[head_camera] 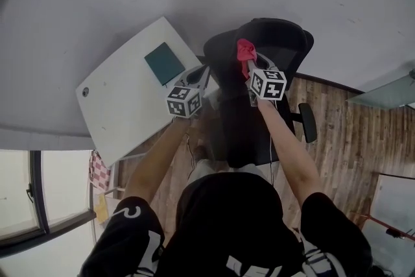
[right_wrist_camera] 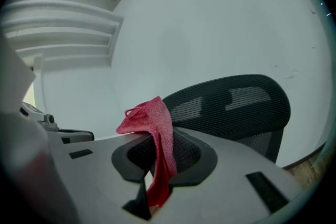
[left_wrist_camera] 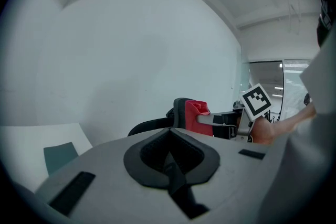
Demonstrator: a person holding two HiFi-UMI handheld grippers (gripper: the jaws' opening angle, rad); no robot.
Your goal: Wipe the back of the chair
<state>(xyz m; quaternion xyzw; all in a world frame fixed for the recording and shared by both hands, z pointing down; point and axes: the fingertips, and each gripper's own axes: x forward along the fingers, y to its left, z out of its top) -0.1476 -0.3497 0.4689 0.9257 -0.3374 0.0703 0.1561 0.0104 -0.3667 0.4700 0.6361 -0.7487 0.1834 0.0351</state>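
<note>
A person in a black shirt is leaning over a black mesh chair (head_camera: 280, 41), holding the right claw (right_wrist_camera: 154, 168) clamped on a red cloth (right_wrist_camera: 157, 128) at the top edge of the chair's back. The head view is showing the whole layout: the chair is standing just beside the corner of a white counter (head_camera: 120, 110), with a pale wall close behind it and open wood floor (head_camera: 353, 133) spreading to the right past the armrest (head_camera: 308, 121). A teal pad (head_camera: 163, 63) is lying near the counter's far edge. The right gripper view is giving what the head view cannot: the cloth is running down between the jaws and bunching above them, with the curved mesh back rising just beyond. The left claw (left_wrist_camera: 169, 159) is hanging beside the chair over the counter's corner, its jaws together with nothing between them. Its own view is looking sideways at the cloth meeting the dark edge of the chair's back, with the right claw's black-and-white marker cube (left_wrist_camera: 256, 100) behind it. The cubes are carrying square patterns only, and the white print on the shirt is too cut off to read. A window (head_camera: 19, 191) is filling the lower left corner.
</note>
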